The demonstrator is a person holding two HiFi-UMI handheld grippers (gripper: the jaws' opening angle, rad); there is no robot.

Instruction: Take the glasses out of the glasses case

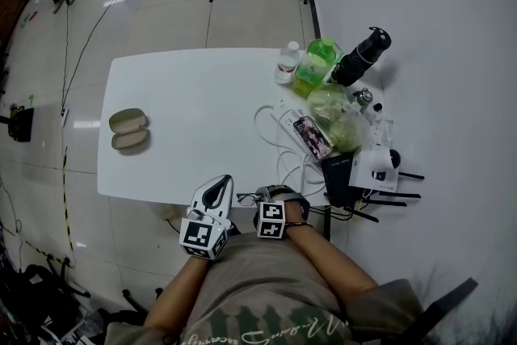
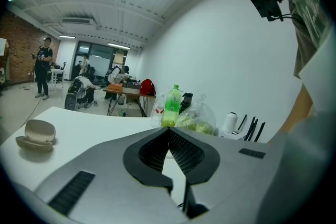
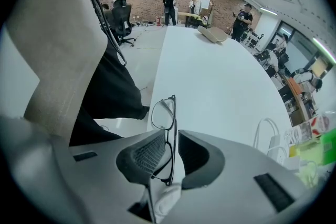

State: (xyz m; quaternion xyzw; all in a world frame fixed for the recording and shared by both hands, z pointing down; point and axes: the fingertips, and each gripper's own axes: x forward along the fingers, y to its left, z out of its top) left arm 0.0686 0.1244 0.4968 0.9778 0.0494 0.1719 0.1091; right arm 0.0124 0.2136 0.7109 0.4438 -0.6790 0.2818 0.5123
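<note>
- While both grippers sit at the near edge of the white table [image 1: 202, 101] in the head view, the glasses case [image 1: 128, 129] lies well apart from them on the table's left side, open, its two beige halves side by side. The left gripper [image 1: 220, 186] points out over the near edge. Just to its right, the right gripper [image 1: 265, 195] holds the glasses [image 1: 245, 197], whose dark frame juts left towards the left gripper. Clutter fills the right side of the table: a green bottle [image 1: 317, 65], a black flask [image 1: 361, 56], a plastic bag [image 1: 339, 113] and white cables [image 1: 279, 143].
- Seen from the left gripper view, the left gripper [image 2: 169, 134] has its jaws together at the tips with nothing between them. The glasses case [image 2: 35, 134] rests far to the left on the table, its lid raised, and the green bottle [image 2: 171, 106] stands straight ahead beyond the jaw tips.
- From the right gripper view, the right gripper [image 3: 173, 141] is clamped on the glasses [image 3: 164, 113], edge-on between the jaws. One lens stands out past the tips, over the table's edge. The glasses case [image 3: 212, 34] shows at the table's far end.
</note>
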